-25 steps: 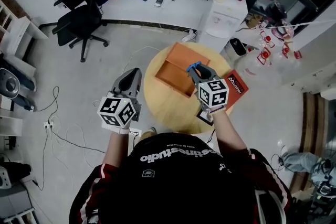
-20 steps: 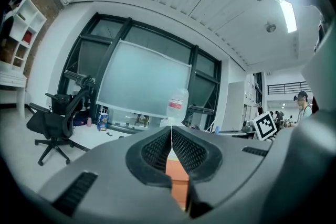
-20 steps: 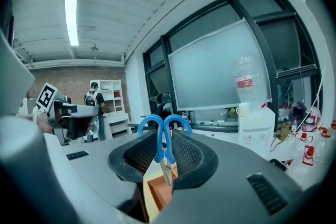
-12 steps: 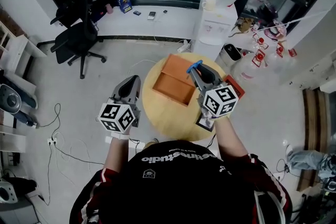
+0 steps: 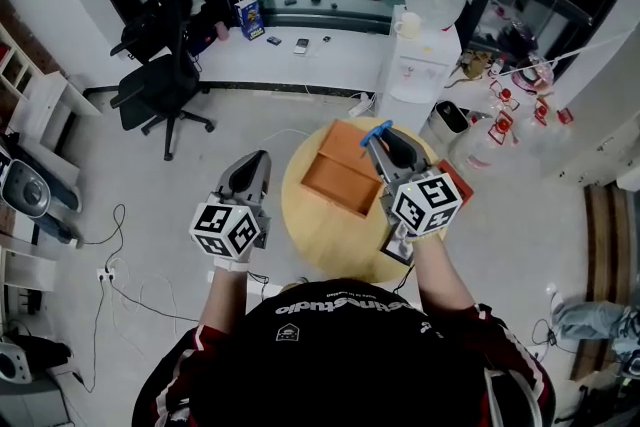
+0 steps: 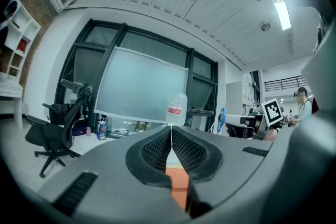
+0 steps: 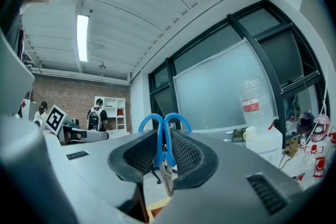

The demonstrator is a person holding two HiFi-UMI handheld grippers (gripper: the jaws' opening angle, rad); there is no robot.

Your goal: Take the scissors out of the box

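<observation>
Right gripper (image 5: 380, 143) fingers were clamped on the scissors (image 7: 164, 131), blue handles poking past the tips, held over the far right side of the box (image 5: 335, 177). Extraction looked done bar the set-down; the next move needs a carry to the bare near edge of the surface (image 5: 320, 240). Left gripper (image 6: 171, 136) fingers were pressed together, empty, off the surface's left edge. Water dispenser (image 5: 425, 45) and chair (image 5: 160, 95) stood well apart, blocking nothing.
</observation>
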